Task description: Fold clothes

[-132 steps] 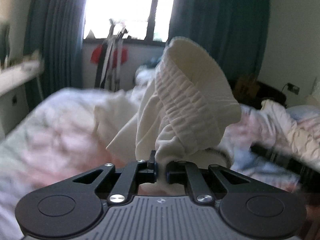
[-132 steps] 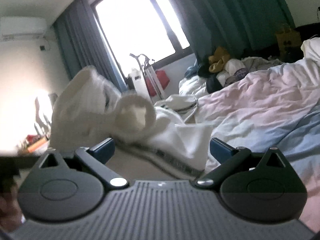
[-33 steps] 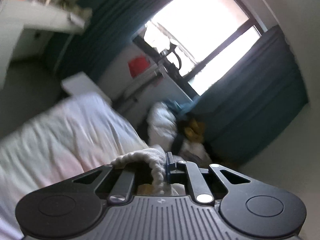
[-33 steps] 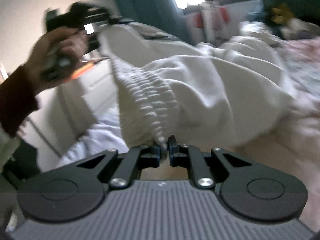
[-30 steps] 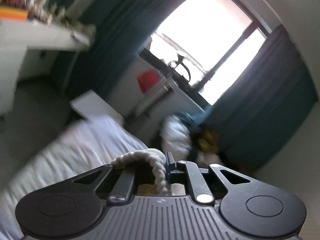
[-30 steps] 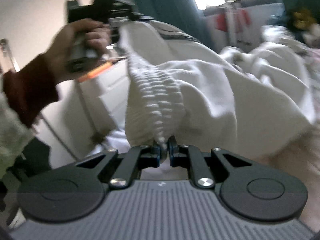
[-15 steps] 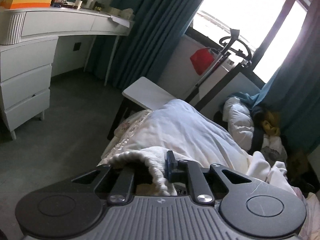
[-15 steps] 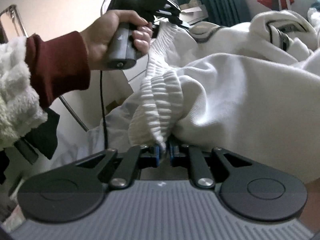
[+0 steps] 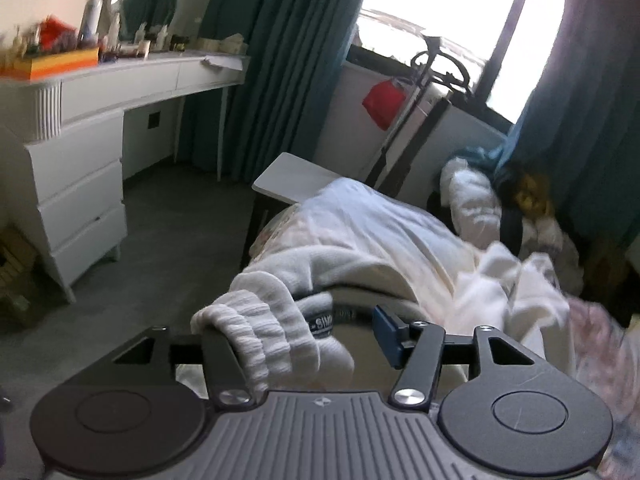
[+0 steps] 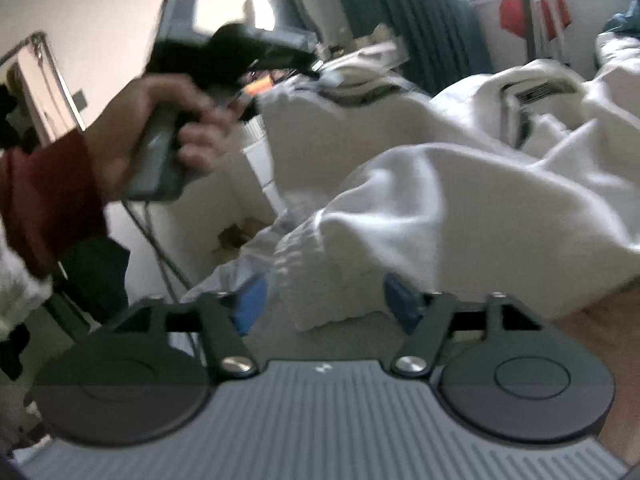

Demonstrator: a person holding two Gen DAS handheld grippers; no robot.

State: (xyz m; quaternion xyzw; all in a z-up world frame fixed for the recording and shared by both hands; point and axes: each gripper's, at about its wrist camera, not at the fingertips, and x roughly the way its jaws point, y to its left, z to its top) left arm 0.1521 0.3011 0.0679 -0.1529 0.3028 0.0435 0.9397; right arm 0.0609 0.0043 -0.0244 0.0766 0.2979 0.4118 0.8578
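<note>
White trousers with a ribbed elastic waistband (image 9: 264, 320) lie bunched on the bed. In the left wrist view my left gripper (image 9: 304, 336) has its jaws opening. The waistband drapes over the left finger and hides its pad, while the blue right pad (image 9: 386, 332) stands clear of the cloth. In the right wrist view my right gripper (image 10: 324, 304) is also opening. The waistband's other end (image 10: 328, 276) rests loose between its blue pads (image 10: 250, 304). A hand in a red sleeve (image 10: 160, 136) holds the blurred left gripper (image 10: 276, 60) at the upper left.
The bed's pale duvet (image 9: 380, 224) stretches ahead, with a small white table (image 9: 296, 178) at its corner. A white dresser (image 9: 80, 184) and desk line the left wall across grey floor. Teal curtains (image 9: 280, 60), a window and a heap of clothes (image 9: 472, 200) stand behind.
Both grippers, shut on the waistband half a second ago, have spread their jaws and let it go. The cloth has sagged onto the bed. The left hand has dropped lower.
</note>
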